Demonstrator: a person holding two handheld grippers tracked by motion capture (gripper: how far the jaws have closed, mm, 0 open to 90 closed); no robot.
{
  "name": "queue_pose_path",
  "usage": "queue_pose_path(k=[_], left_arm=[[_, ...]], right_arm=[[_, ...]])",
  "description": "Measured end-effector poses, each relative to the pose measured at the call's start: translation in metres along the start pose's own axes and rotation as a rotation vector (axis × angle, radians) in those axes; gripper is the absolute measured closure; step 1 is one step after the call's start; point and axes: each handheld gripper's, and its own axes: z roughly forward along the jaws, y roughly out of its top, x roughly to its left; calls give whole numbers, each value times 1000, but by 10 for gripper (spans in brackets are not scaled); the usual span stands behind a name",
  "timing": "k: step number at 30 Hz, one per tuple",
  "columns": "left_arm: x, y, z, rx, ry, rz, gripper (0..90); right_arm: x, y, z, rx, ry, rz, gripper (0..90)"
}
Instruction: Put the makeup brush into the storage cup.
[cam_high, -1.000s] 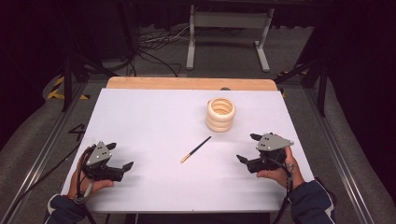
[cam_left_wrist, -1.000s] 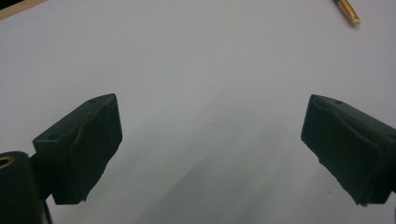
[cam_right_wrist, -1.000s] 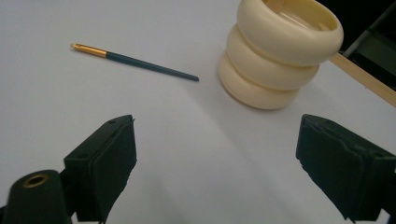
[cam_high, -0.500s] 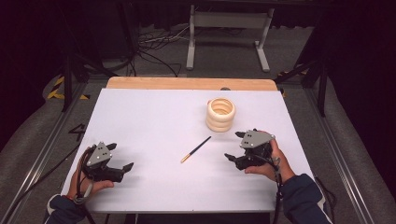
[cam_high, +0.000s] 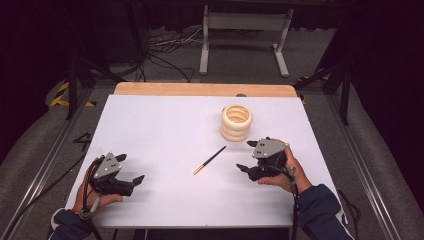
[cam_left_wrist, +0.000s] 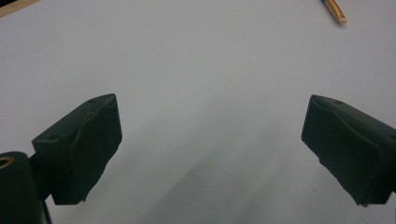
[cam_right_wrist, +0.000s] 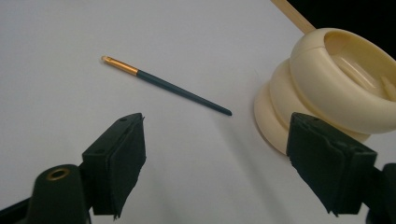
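One brush lies flat on the white table, well apart from both grippers, its long axis slanted, gold tip toward the person, dark handle tip toward the cream holder. The right gripper is judged nearer; the brush lies ahead of its fingers, which are spread, nothing between, having just been closing slightly. The left gripper is seen farther off, released, empty. Counted: one brush, one holder, two grippers.

White table, wooden far edge; metal stand, cables behind.
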Motion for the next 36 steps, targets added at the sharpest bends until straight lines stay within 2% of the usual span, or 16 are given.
queue_pose_path(k=[9, 16, 19, 25, 29, 32, 36], left_arm=[[0, 0, 0, -1, -10, -3, 59], [-1, -1, 0, 2, -17, -4, 64], [0, -1, 0, 0, -18, -4, 64], [-1, -1, -1, -1, -18, -3, 64], [-1, -1, 0, -1, -20, -2, 64], [-1, -1, 0, 5, -22, -4, 64], [0, -1, 0, 8, -25, -2, 64]], right_arm=[[2, 12, 9, 31, 27, -55, 214], [3, 25, 16, 48, 52, -97, 269], [5, 28, 18, 57, 61, -106, 273], [12, 39, 29, 85, 87, -156, 281], [14, 44, 33, 87, 101, -168, 284], [17, 50, 39, 107, 112, -194, 285], [18, 52, 44, 121, 123, -205, 289]])
